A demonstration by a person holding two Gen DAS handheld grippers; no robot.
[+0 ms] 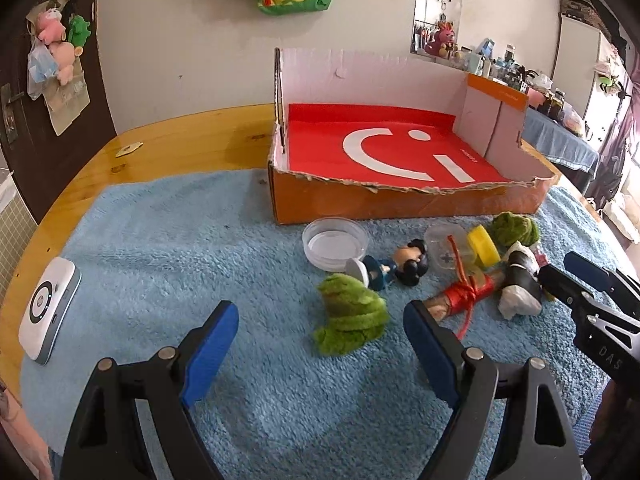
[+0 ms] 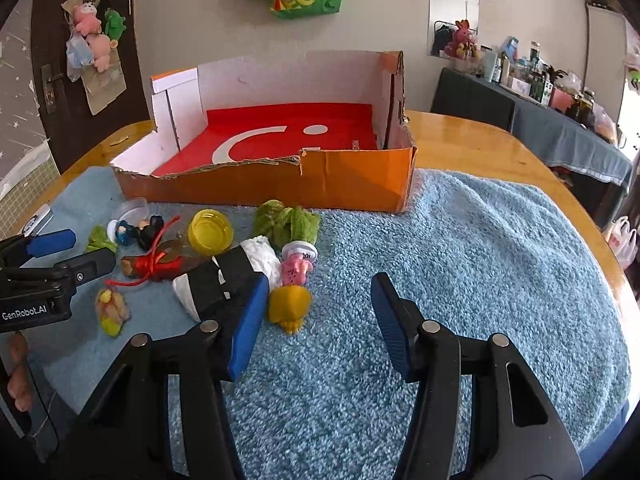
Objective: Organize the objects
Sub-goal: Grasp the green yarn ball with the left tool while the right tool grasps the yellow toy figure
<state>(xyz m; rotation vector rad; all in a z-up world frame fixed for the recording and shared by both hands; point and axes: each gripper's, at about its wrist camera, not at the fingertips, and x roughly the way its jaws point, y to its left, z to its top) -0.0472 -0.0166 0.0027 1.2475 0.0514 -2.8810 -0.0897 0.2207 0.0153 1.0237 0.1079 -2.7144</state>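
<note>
Small toys lie on a blue towel [image 1: 160,240] in front of an orange cardboard box [image 1: 380,200] lined in red. My left gripper [image 1: 320,316] is open, and a green fuzzy toy [image 1: 352,314] lies just ahead between its fingers, untouched. Beyond it are a black-haired figurine [image 1: 400,266], a clear dish [image 1: 335,242] and a red-wrapped tube [image 1: 468,294]. My right gripper [image 2: 318,300] is open above the towel, with a yellow toy [image 2: 289,306] near its left finger. A black-and-white rice-ball toy [image 2: 228,276], a pink figurine [image 2: 298,266] and a yellow jar [image 2: 210,232] lie close by.
A white gadget [image 1: 50,310] rests at the towel's left edge. The wooden table [image 2: 480,144] ends near the wall behind the box [image 2: 320,184]. A second green fuzzy toy [image 2: 288,222] lies against the box front. My left gripper [image 2: 80,250] reaches in from the left.
</note>
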